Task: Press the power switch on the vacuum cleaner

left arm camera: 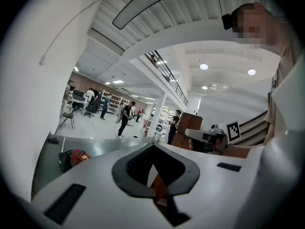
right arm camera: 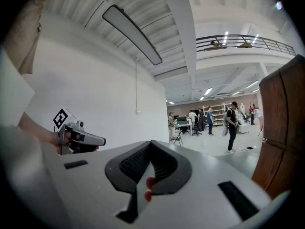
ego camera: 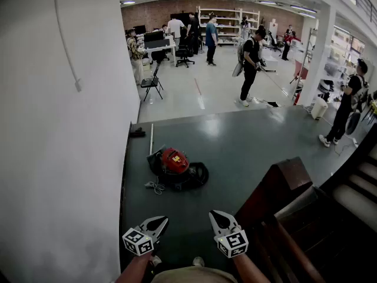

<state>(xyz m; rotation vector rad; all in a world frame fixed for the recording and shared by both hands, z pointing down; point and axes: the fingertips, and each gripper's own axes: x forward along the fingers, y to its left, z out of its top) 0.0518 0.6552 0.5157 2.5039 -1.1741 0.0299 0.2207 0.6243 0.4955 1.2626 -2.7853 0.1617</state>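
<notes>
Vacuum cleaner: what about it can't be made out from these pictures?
- Power switch: in the head view the vacuum cleaner is too small and far off to show it.
- Left gripper view: the machine is tiny, with no detail readable.
- Right gripper view: the machine is outside the frame.

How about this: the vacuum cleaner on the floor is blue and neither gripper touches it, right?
No. The head view shows the vacuum cleaner is red, not blue. It is on the floor, and neither the left gripper nor the right gripper touches it.
</notes>
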